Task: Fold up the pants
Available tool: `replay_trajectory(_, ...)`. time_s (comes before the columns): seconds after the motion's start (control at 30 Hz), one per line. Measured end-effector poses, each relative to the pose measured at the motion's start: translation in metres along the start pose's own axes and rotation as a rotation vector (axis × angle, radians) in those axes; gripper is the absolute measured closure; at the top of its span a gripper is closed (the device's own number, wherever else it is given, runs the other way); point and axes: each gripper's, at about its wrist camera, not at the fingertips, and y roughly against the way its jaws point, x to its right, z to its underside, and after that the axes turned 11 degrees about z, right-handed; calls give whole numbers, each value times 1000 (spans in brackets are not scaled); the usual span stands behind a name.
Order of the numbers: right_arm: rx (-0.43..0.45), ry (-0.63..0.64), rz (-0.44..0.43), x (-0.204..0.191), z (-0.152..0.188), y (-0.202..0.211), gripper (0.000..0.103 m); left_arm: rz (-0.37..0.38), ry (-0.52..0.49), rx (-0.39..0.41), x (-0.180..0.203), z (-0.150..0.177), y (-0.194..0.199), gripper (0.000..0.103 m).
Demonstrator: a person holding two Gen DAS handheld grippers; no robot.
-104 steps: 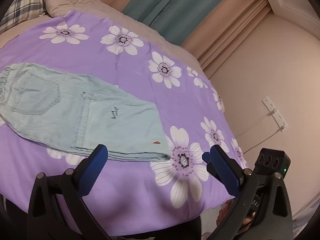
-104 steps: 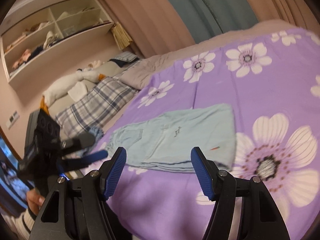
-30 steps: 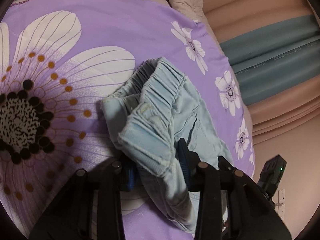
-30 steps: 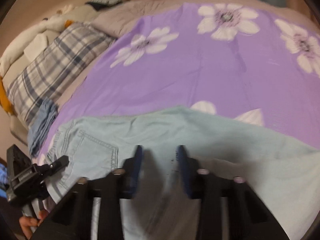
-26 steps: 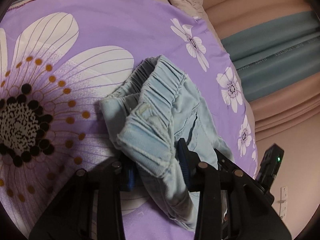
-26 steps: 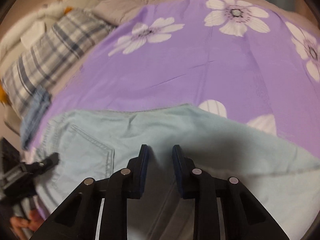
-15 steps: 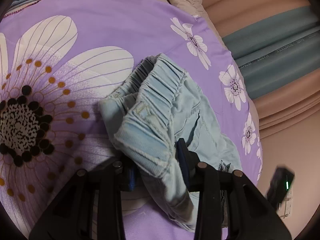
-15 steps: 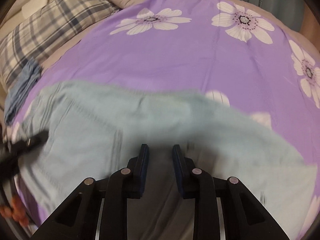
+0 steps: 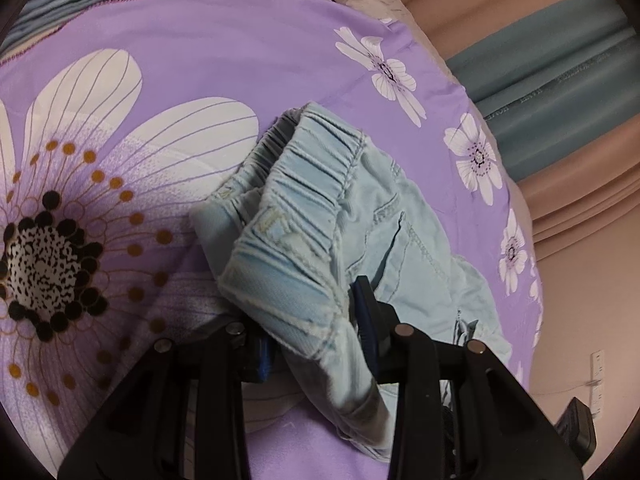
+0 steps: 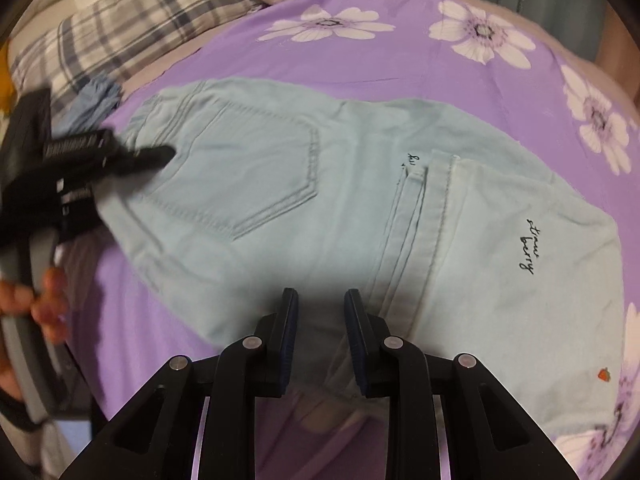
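Observation:
Light blue denim pants (image 10: 280, 184) lie on a purple flowered bedspread (image 10: 360, 64). My left gripper (image 9: 316, 328) is shut on the elastic waistband (image 9: 304, 200) and holds it bunched and raised off the bed. It shows blurred at the left of the right wrist view (image 10: 100, 152). My right gripper (image 10: 318, 320) is shut on the near edge of the pants at mid-length; the cloth hangs between its pads. The leg ends with "strawberry" writing (image 10: 530, 246) lie folded over to the right.
A plaid pillow (image 10: 132, 12) and a folded blue cloth (image 10: 94, 100) lie at the head of the bed. Teal and beige curtains (image 9: 560, 80) hang behind the bed. A wall socket (image 9: 596, 380) is at the lower right.
Both grippers went from open above the bed to shut on the pants. In the last second the waistband stays lifted and the right gripper has risen, drawing the near edge up.

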Motion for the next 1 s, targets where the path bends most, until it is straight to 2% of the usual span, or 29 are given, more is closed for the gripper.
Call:
replay_trajectory(0.07, 16, 30, 46, -8, 1, -2, 75, -21, 5, -9, 3, -2, -1, 67)
replay_trajectory(0.17, 27, 44, 50, -10, -3, -7, 75, -39, 0, -12, 7, -2, 2, 69)
replay_trajectory(0.27, 21, 12, 10, -1, -5, -7, 75, -42, 1, 2, 10, 1, 12, 70)
replay_trajectory(0.37, 4, -29, -66, 8, -7, -2, 75, -19, -16, 36, 14, 5, 24, 72)
replay_trajectory(0.47, 33, -103, -137, 21, -4, 9, 75, -5, -29, 44, 20, 6, 31, 72)
replay_trajectory(0.6, 74, -132, -103, 24, -3, 10, 75, -3, -114, 58, 40, 10, 36, 73)
replay_trajectory(0.7, 30, -110, -105, 15, 1, -9, 75, 1, -146, 59, 50, 12, 36, 74)
replay_trajectory(0.8, 51, -70, -73, 8, -1, -7, 75, 6, -183, 68, 62, 15, 38, 76)
replay_trajectory(0.93, 46, -144, -187, 25, -1, 1, 75, 22, -220, 86, 81, 17, 41, 77)
replay_trajectory(1.0, 80, -187, -200, 39, 2, 10, 75, 46, -224, 91, 90, 17, 44, 77)
